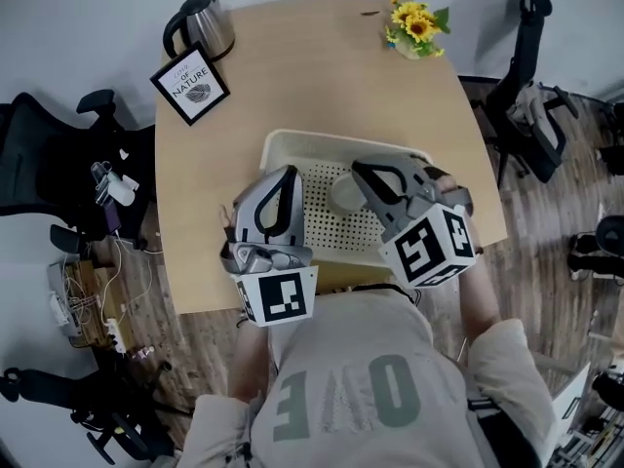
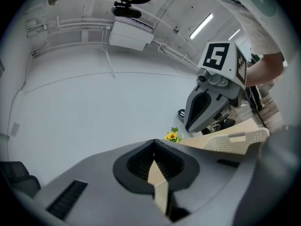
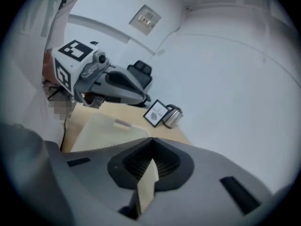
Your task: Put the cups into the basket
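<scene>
One pale cup (image 1: 343, 193) sits in the cream perforated basket (image 1: 278, 154).

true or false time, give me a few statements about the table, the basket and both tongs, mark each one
1. The kettle stands beside the framed picture at the far left of the table. True.
2. The sunflowers lie inside the basket. False: they stand at the table's far right corner, apart from the basket.
3. The right tongs hold a cup. False: their jaws are together with nothing between them.
4. The left tongs are shut and empty. True.
</scene>
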A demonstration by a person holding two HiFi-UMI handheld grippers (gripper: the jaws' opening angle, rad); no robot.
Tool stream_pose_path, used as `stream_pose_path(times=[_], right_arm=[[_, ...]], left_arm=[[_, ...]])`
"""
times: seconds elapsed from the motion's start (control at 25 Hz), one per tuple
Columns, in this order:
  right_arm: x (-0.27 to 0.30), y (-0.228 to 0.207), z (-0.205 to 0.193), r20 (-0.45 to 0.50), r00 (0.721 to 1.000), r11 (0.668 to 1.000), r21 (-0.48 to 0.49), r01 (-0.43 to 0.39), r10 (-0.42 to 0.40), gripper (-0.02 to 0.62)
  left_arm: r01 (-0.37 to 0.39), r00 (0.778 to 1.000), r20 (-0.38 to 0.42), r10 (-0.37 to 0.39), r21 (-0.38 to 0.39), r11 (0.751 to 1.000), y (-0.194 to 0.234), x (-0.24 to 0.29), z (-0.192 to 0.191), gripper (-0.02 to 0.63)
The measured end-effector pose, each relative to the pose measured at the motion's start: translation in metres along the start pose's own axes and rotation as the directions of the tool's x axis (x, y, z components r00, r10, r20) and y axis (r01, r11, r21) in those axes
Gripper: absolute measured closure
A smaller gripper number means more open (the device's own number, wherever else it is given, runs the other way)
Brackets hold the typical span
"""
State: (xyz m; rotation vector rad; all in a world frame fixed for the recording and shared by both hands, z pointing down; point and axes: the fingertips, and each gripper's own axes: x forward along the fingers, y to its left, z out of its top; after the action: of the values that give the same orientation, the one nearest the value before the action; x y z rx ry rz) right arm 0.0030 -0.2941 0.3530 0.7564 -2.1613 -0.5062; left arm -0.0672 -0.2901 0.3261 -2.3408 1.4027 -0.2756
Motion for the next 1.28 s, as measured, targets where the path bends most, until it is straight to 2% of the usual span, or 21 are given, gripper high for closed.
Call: stream_pose_path(times=[0.08, 0.16, 0.24, 0.28, 0.32, 0.4, 0.52, 0.68, 1.28], right_arm=[[-0.018, -0.015, 0.007, 0.074, 0.992, 0.991, 0.100, 0.093, -0.101, 0.597], [-0.038, -0.025, 0.014, 0.187, 0.963, 0.961, 0.234, 0.148, -0.194, 0.597], [-0.058, -0.036, 0.021, 0.298, 0.902, 0.893, 0.417, 0.171, -0.312, 0.597], [-0.066, -0.039, 0.021, 0.321, 0.874, 0.855, 0.487, 0.179, -0.366, 0.597], [-0.072, -0.040, 0.019, 0.325, 0.855, 0.826, 0.531, 0.190, -0.405, 0.597], [-0.077, -0.037, 0.011, 0.308, 0.841, 0.799, 0.561, 0.217, -0.444, 0.598], [-0.076, -0.029, -0.002, 0.268, 0.849, 0.789, 0.563, 0.246, -0.456, 0.598], [-0.079, -0.026, -0.010, 0.261, 0.849, 0.772, 0.590, 0.236, -0.459, 0.598], [-0.079, -0.028, -0.006, 0.291, 0.845, 0.797, 0.559, 0.229, -0.448, 0.598]], left_arm=[[0.007, 1.000, 0.009, -0.007, 0.005, 1.000, 0.000, 0.004, 0.014, 0.597], [0.022, 1.000, 0.007, -0.022, 0.018, 1.000, -0.002, 0.007, 0.029, 0.597], [0.032, 0.999, 0.014, -0.032, 0.011, 0.999, -0.007, 0.009, 0.041, 0.597], [0.036, 0.999, 0.019, -0.036, 0.004, 0.999, -0.011, 0.009, 0.045, 0.597], [0.039, 0.999, 0.023, -0.039, -0.002, 0.999, -0.015, 0.009, 0.049, 0.597], [0.051, 0.998, 0.029, -0.051, -0.005, 0.999, -0.022, 0.009, 0.053, 0.597], [0.066, 0.997, 0.033, -0.066, 0.012, 0.998, -0.030, 0.012, 0.057, 0.597], [0.065, 0.997, 0.036, -0.066, 0.021, 0.998, -0.034, 0.011, 0.061, 0.597], [0.032, 0.999, 0.023, -0.033, 0.030, 0.999, -0.029, 0.004, 0.059, 0.597]])
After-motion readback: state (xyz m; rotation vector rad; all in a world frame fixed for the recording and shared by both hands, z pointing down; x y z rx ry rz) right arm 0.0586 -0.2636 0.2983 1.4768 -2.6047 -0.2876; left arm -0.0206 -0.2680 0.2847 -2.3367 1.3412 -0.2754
